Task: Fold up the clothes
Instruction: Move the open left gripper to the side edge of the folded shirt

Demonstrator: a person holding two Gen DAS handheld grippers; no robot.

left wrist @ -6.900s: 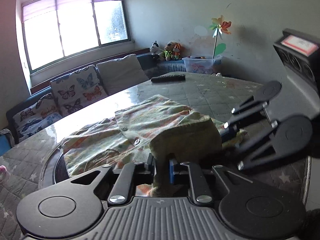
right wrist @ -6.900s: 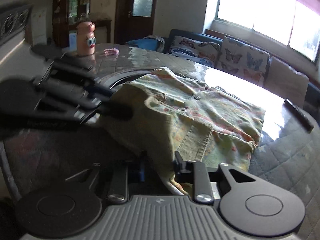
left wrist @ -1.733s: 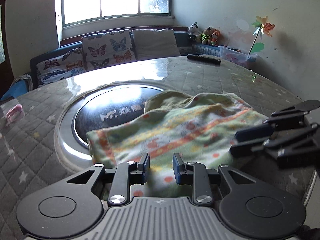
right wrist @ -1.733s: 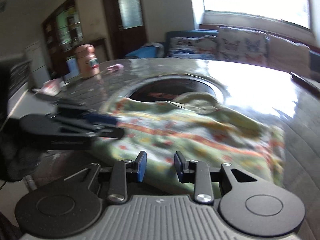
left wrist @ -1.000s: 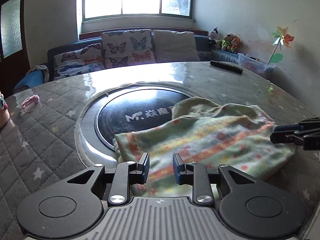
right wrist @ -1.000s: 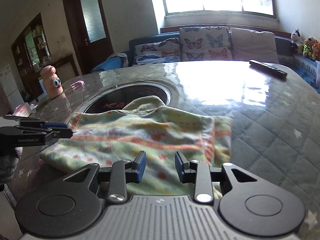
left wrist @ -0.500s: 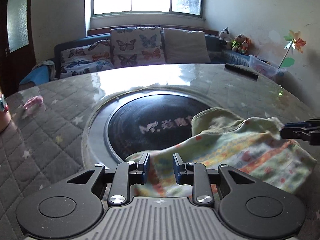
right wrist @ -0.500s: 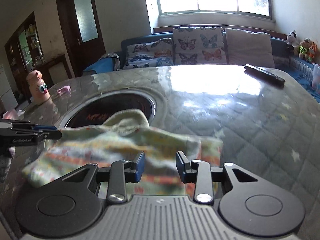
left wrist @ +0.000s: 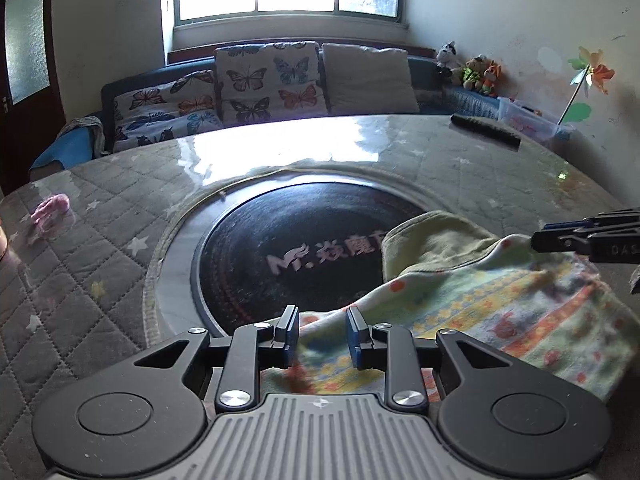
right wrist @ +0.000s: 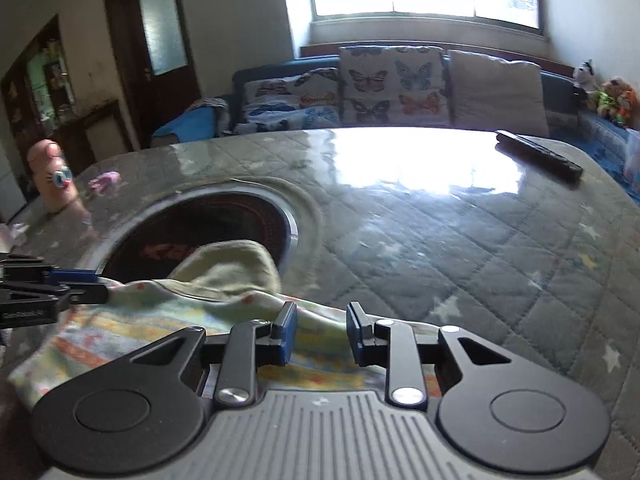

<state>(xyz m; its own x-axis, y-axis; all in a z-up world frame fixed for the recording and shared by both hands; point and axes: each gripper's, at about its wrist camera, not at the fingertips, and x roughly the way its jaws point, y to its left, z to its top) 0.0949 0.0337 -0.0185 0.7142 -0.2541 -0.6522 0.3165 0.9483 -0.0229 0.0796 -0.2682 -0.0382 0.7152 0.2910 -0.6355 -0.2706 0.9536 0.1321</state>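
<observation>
**Tongs hanging apart over a part-folded garment**

Left wrist view is showing the left tongs (left wrist: 322, 336) standing apart with nothing between the pads, hovering at the near edge of the garment (left wrist: 500, 312). The garment, a pale green cloth with orange and yellow print, is lying bunched on the quilted surface (left wrist: 100, 272), its far flap reaching over the rim of the dark round inset (left wrist: 288, 240) at the middle. The right tongs (left wrist: 536, 242) are showing at the right edge of this view, close over the cloth's far corner.

In the right wrist view the right tongs (right wrist: 320, 332) are likewise gaping, empty, poised just above the garment (right wrist: 168, 320), while the left tongs (right wrist: 100, 288) are showing at the left, their tips close together there, near the cloth's other end.

Judging by this, the work is sitting between folds: the cloth is looking doubled over but lumpy, and neither pair is gripping. The next move is calling for each pair to be dropping to an edge or corner, pinching a single fold, then lifting evenly so the layers are not sliding apart.

A remote control (right wrist: 538, 154) and a small pink figure (right wrist: 54, 176) are lying well apart from the cloth.
</observation>
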